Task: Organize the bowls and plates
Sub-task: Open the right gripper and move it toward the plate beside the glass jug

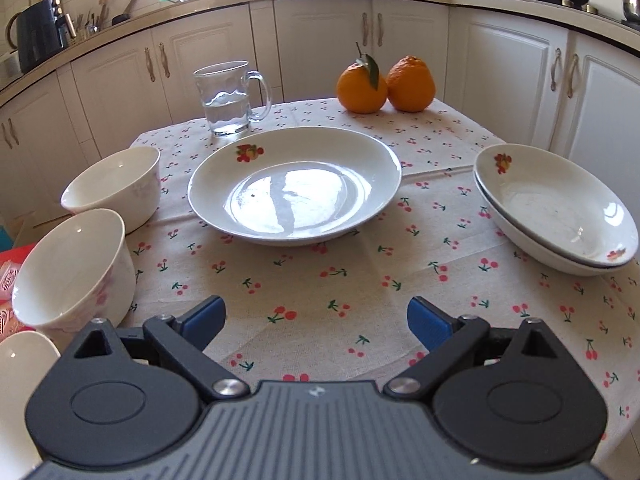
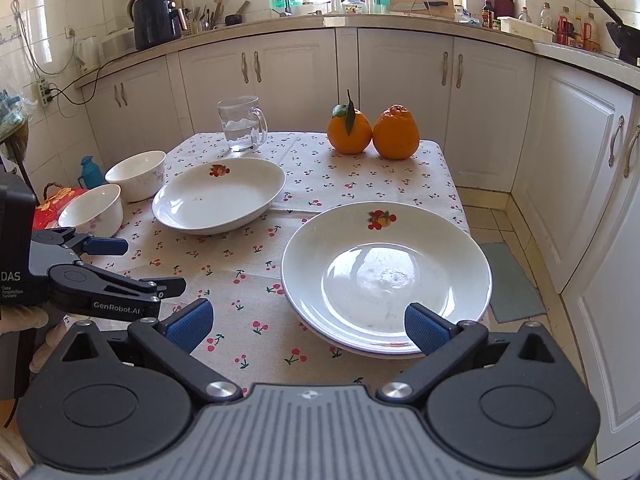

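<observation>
Finding two plates stacked at desk's right edge; single plate centre, two bowls left, unstacked. Both grippers' fingers spread, empty. Roughly half remaining.

left gripper jaws wide apart, empty; right gripper likewise, both angled downward.

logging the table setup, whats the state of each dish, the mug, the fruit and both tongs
single plate: upright, empty, alone
stacked plates: two nested, top one empty
near bowl: upright, empty
far bowl: upright, empty
glass mug: upright, part full of water
oranges: two, touching
left tongs: open, empty
right tongs: open, empty
</observation>
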The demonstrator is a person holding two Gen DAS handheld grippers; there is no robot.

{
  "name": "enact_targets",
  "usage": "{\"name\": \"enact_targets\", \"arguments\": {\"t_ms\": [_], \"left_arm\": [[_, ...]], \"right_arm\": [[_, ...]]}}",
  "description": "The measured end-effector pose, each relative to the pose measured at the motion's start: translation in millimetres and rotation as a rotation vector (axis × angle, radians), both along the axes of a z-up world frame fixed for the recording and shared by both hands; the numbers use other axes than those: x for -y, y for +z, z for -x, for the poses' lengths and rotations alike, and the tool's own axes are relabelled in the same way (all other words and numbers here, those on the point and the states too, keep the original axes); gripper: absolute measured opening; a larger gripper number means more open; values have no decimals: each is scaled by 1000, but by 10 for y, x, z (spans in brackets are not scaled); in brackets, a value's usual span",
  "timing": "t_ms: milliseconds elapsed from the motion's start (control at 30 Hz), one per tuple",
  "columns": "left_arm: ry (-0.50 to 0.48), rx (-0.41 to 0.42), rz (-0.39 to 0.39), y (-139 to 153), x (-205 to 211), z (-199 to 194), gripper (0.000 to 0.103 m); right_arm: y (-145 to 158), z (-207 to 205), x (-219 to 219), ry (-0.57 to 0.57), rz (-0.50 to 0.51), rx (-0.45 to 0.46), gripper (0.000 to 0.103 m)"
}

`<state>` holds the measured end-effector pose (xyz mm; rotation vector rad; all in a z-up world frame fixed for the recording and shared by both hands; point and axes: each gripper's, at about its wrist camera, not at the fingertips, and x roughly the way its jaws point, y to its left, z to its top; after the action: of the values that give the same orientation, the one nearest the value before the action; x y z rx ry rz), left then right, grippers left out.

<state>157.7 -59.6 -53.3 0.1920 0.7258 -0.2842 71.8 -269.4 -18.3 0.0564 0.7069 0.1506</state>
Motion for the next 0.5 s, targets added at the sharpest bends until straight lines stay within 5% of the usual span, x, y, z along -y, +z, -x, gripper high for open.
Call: {"name": "enact_targets", "arguments": {"t_ms": [500], "left_arm": [[54,-33,49,-164,39,-360,102]], "right_arm": [[-76,-383,-47,71,9,-57,103]]}}
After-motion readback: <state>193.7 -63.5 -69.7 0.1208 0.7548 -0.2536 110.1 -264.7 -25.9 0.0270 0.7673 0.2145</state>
